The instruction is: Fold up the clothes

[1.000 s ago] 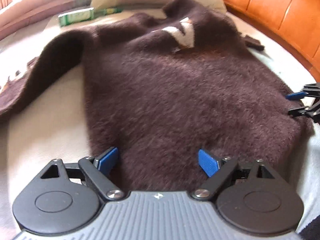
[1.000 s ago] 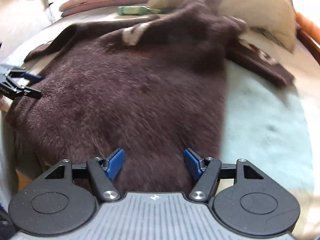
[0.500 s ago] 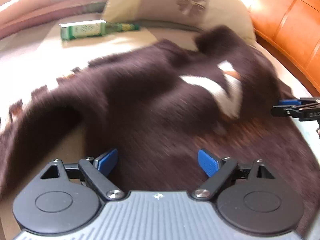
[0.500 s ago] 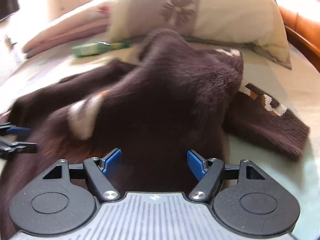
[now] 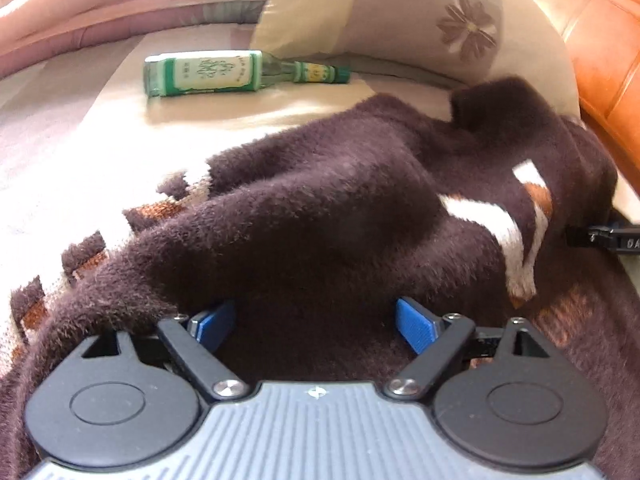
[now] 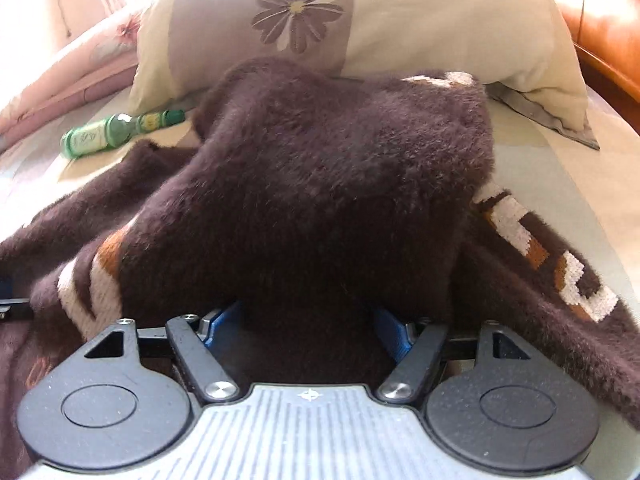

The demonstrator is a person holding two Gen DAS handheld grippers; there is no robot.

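Observation:
A fluffy dark brown sweater (image 5: 320, 208) with white and orange pattern blocks lies bunched on the bed. In the right wrist view the sweater (image 6: 320, 184) rises in a hump and drapes over the fingertips. My left gripper (image 5: 316, 324) is low at the near edge of the fabric, jaws wide apart, with sweater filling the gap between the blue pads. My right gripper (image 6: 308, 320) stands the same way, its pads partly hidden under the fabric. A black part of the right gripper (image 5: 600, 236) shows at the sweater's right side.
A green glass bottle (image 5: 208, 74) lies on the pale bedsheet (image 5: 60, 160) behind the sweater. A flowered pillow (image 6: 400, 20) sits at the head of the bed, just beyond the hump. An orange padded headboard (image 5: 600, 40) runs along the right. A pink quilt (image 5: 100, 8) lies far left.
Both grippers have moved forward toward the pillow. The sweater's near part has come along, lifting from flat into a hump folded over its upper part.

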